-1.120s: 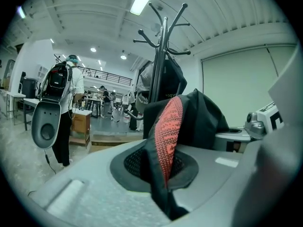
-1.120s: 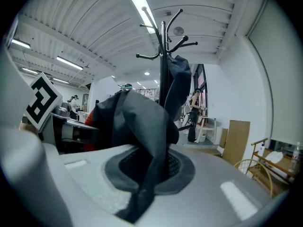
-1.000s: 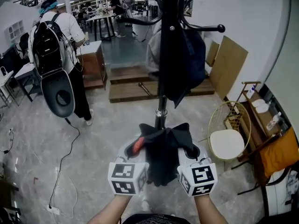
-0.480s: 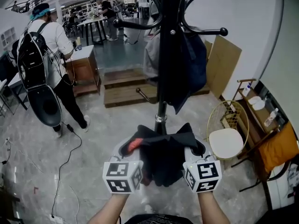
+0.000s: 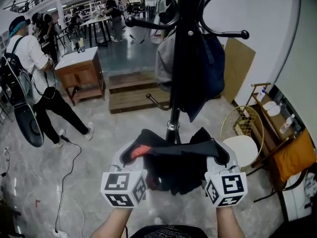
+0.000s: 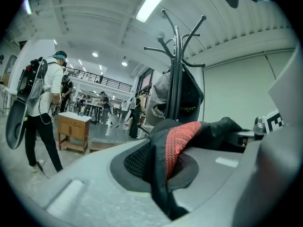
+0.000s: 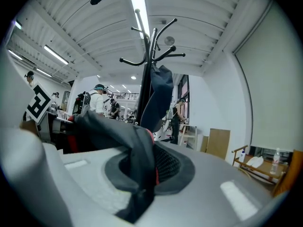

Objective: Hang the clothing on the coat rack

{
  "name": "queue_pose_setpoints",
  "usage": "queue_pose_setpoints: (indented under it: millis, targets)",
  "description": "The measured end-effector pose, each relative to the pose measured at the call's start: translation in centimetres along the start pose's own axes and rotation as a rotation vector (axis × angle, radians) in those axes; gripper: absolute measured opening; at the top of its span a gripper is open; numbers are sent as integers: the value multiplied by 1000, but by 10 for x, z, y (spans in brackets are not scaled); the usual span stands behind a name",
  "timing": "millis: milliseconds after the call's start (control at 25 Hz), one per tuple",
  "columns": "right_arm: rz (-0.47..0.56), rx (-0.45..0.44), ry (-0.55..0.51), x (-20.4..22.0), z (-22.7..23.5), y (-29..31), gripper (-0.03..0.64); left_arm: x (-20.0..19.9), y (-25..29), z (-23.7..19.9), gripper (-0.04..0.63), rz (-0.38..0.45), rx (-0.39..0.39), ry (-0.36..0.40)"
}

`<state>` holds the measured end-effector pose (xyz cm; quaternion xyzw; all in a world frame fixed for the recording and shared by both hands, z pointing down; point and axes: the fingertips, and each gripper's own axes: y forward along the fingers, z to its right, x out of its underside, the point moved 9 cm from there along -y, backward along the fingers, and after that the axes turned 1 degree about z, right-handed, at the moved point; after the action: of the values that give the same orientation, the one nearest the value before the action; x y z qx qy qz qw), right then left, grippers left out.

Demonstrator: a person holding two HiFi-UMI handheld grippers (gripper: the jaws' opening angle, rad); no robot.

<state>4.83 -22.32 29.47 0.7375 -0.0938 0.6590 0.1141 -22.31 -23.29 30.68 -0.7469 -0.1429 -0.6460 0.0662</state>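
Before the rack (image 5: 184, 68), garment (image 5: 174, 158) stretched level, long axis left-right, between left gripper (image 5: 131, 154) and right gripper (image 5: 219, 155); both jaws clamped on its ends.

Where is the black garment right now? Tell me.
The black garment is low at centre in the head view, stretched between the left tool and the right tool, both clamped on it, just in front of the coat rack.
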Motion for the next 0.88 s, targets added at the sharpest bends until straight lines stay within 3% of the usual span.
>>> queue_pose_setpoints:
  millis: [440, 880]
  targets:
    - [26, 39, -9, -11, 12, 9, 26, -17, 10, 2, 20, 21, 45, 30]
    - [-14, 59, 3, -4, 30, 27, 26, -17, 39, 9, 20, -3, 83, 38]
